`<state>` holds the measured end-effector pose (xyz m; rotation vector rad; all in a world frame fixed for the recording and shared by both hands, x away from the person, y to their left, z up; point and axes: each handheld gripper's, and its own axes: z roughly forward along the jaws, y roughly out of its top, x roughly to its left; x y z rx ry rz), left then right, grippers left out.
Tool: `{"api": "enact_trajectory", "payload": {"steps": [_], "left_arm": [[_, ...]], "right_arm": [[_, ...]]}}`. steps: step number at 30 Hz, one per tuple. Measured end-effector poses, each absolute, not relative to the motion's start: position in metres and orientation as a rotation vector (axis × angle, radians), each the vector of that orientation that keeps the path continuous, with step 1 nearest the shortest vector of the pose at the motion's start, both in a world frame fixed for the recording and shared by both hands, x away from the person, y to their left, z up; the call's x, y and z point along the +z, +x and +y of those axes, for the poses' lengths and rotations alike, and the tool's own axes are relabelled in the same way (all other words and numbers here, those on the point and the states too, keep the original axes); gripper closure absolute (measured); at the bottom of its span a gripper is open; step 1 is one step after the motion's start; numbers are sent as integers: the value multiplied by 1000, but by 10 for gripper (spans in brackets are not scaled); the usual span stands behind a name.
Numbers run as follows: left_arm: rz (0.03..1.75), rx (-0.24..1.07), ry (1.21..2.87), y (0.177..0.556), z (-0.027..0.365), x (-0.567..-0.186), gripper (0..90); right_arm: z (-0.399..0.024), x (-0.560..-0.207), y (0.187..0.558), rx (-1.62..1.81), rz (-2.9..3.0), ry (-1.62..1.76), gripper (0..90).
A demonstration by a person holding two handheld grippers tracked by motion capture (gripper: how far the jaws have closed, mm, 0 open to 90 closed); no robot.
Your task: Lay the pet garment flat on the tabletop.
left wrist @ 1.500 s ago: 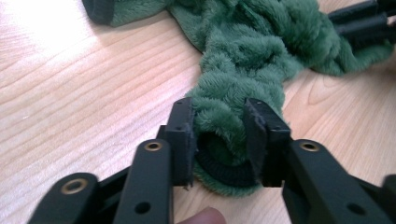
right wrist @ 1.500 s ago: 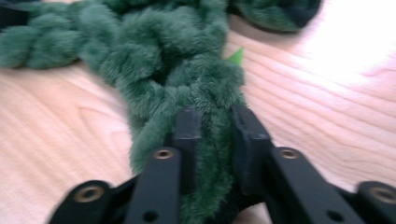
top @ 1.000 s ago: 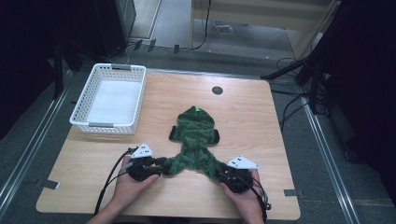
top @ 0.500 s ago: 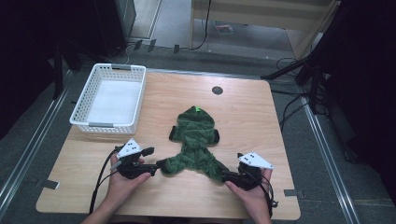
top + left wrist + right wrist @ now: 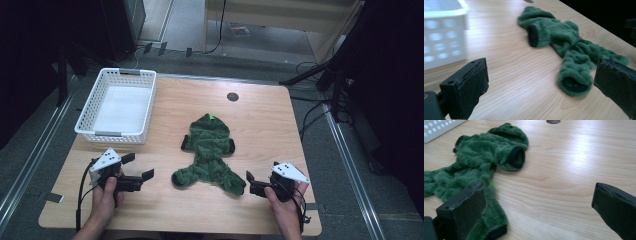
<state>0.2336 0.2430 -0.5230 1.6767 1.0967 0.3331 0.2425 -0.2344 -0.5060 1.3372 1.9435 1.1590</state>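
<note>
Both jaws have just been opened wide, nothing between them: the left gripper (image 5: 134,176) and right gripper (image 5: 255,184) are held beside the green fleece garment (image 5: 209,152), laid flat mid-table, apparently spread for folding; beyond is seen the white basket (image 5: 95,132).

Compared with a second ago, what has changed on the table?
Both hand-held grippers let go of the green plush garment: their jaws have just been opening, and nothing is between them. The left hand-held gripper drew away leftward, the right hand-held gripper slightly rightward. The garment and the white basket stayed put.
</note>
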Motion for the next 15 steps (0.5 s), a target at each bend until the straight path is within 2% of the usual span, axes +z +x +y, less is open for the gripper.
{"api": "enact_trajectory", "payload": {"steps": [15], "left_arm": [[1239,441,1618,220,312,-529,0]], "right_arm": [[-279,-511,247,1118,1840,1440,0]]}}
